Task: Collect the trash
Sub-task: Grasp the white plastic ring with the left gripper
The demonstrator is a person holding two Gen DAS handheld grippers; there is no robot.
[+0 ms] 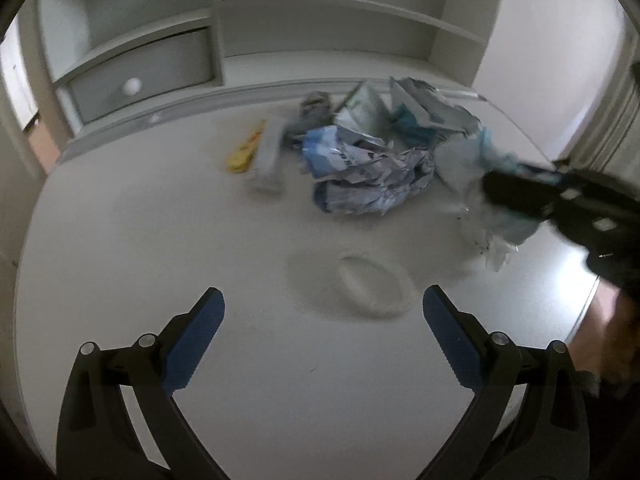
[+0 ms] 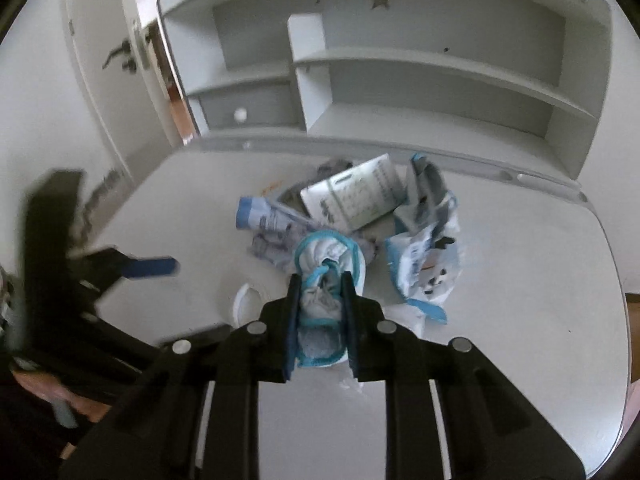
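Right wrist view: right gripper (image 2: 320, 312) w/ jaws clenched on a crumpled white wrapper w/ teal-blue edging (image 2: 326, 264), held just above the white table (image 2: 520, 320). Beyond it, at 12 o'clock, the trash pile: a flat white-and-green printed packet (image 2: 356, 196), a crumpled blue-and-white paper bag (image 2: 260, 212) at 11 o'clock, and a torn white-blue pouch w/ panda print (image 2: 428, 264) at 1–2 o'clock, just beside the held wrapper. A white round plastic lid (image 2: 244, 300) lies on the table at 10 o'clock, near the jaws. Left gripper shows blurred at 9 o'clock, one blue pad (image 2: 152, 268) visible.

Left wrist view: left gripper (image 1: 323, 308) w/ jaws released, spread wide, nothing between them, hovering over bare table. The lid (image 1: 370, 284) sits just ahead at 12 o'clock, between the fingertips' line and the pile. The blue-and-white bag (image 1: 360, 172) lies further at 12 o'clock; a yellow wrapper (image 1: 244, 152) and a white rectangular block (image 1: 268, 156) rest side by side at 11 o'clock, blurred. Right gripper enters at 3 o'clock w/ the wrapper (image 1: 480, 184) in its jaws. Grey-white shelf unit w/ drawer (image 1: 140, 76) stands behind the table.
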